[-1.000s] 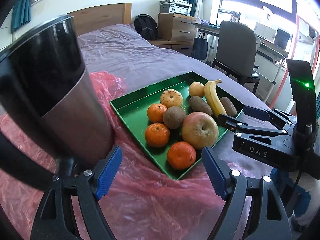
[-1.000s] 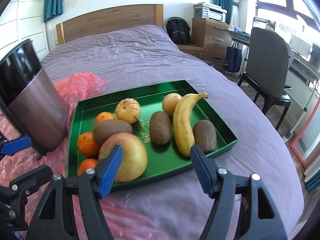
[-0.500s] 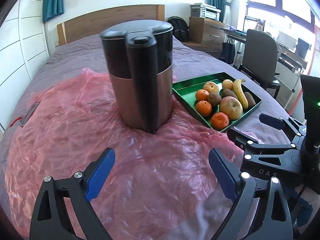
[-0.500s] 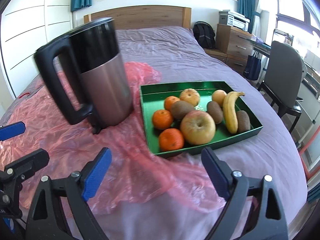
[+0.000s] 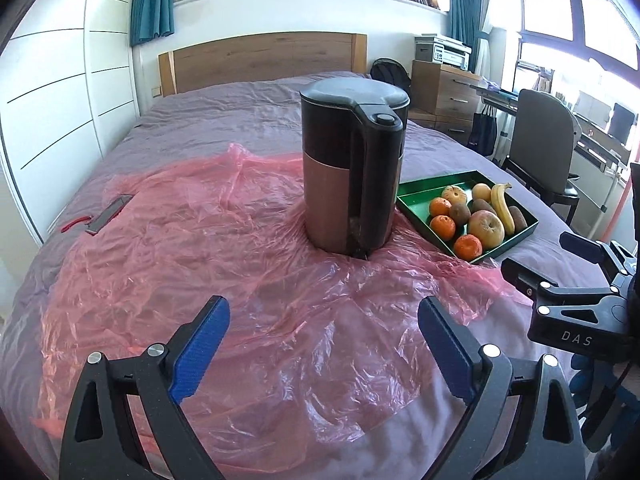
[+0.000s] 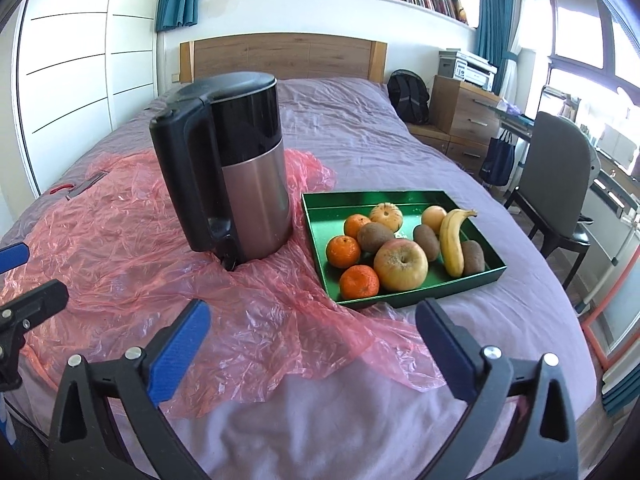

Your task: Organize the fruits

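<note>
Bed (image 6: 344,120) is carrying everything, with pink plastic sheet (image 5: 240,280) lying under and ahead of both jaws. Electric kettle (image 5: 354,168) is standing upright on the sheet, straight ahead of the left gripper (image 5: 324,336) jaws. Green tray (image 6: 472,280) is sitting ahead of the right gripper (image 6: 312,336) jaws, holding apple (image 6: 401,264), banana (image 6: 452,240), kiwis, mandarins. Left jaws are standing spread wide, nothing between them. Right jaws are also standing spread, gripping nothing.
</note>
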`<state>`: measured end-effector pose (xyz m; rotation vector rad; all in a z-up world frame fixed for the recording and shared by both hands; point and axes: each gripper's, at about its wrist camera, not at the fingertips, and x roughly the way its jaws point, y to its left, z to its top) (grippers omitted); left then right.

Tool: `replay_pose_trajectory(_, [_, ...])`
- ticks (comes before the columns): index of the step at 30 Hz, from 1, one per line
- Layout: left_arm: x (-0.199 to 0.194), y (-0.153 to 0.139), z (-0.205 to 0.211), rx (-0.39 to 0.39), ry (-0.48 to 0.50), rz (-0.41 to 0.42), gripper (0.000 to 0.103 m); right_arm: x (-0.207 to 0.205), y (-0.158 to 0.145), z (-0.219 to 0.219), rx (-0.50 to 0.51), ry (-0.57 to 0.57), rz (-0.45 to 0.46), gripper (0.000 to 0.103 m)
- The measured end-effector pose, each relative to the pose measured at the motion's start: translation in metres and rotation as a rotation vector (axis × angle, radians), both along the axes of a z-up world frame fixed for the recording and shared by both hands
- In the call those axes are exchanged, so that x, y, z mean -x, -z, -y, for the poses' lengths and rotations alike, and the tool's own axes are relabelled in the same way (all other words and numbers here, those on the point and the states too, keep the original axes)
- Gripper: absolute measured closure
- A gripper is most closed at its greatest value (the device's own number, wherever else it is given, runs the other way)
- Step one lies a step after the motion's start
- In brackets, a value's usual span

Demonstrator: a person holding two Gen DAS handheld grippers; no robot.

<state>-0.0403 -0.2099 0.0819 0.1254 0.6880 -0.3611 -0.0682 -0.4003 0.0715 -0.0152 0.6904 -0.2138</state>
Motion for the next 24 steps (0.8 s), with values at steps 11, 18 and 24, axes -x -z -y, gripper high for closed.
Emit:
replay_pose_trajectory(11, [0.024,-0.014,-0.021,0.0,-0.062,0.04,0.006,0.023,-0.009,-0.012,0.002,-0.008,0.022,0.0])
replay_pose_trajectory(18, [0.038,-0.017,-0.024,-0.016,-0.051,0.0,0.006,0.031,-0.008,-0.02,-0.015,-0.025,0.015,0.0])
replay_pose_trajectory(24, [0.042,-0.006,-0.009,-0.008,0.063,-0.065,0.006,0.031,-0.004,-0.017,0.0,-0.014,0.005,0.0])
